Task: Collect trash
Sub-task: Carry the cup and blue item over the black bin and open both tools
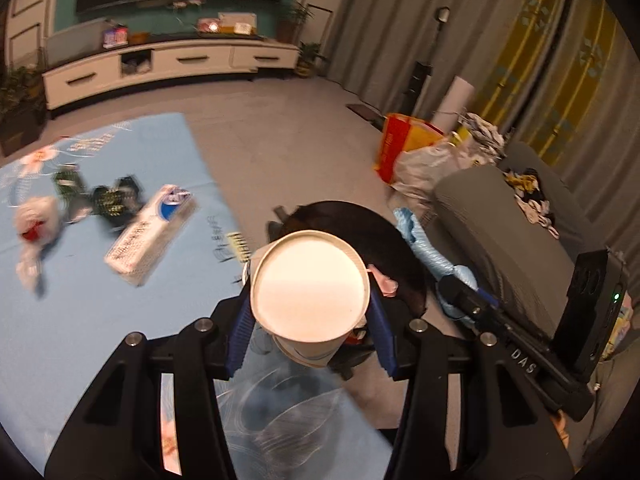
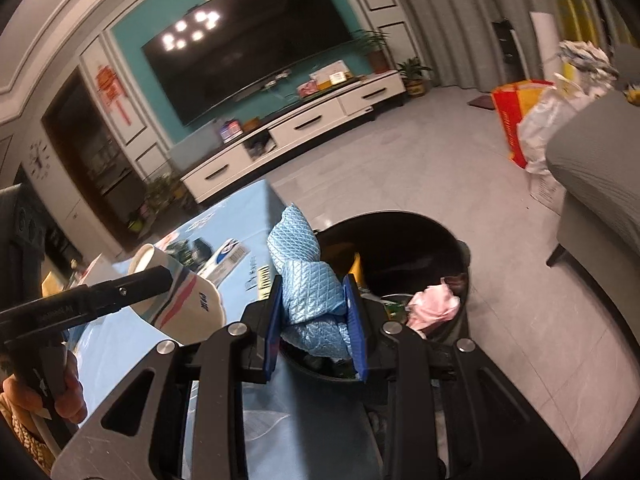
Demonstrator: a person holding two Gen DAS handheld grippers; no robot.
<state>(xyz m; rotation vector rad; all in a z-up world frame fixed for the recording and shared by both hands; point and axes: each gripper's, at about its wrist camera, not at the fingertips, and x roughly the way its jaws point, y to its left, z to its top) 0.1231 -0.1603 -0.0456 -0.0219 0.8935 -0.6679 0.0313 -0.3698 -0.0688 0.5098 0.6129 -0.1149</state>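
My left gripper (image 1: 308, 312) is shut on a white paper cup (image 1: 310, 288), held with its open mouth toward the camera, at the table's right edge beside the black trash bin (image 1: 360, 216). The cup also shows in the right wrist view (image 2: 188, 300). My right gripper (image 2: 312, 316) is shut on a crumpled light-blue quilted wrapper (image 2: 304, 276), held over the near rim of the black bin (image 2: 400, 240). The bin holds a pink tissue (image 2: 434, 306) and other scraps.
On the blue tablecloth (image 1: 100, 320) lie a white and blue box (image 1: 154, 232), dark green wrappers (image 1: 108, 200) and a white and red crumpled wrapper (image 1: 36, 220). A grey sofa (image 1: 520, 240) stands right of the bin, with bags (image 1: 416, 152) behind it.
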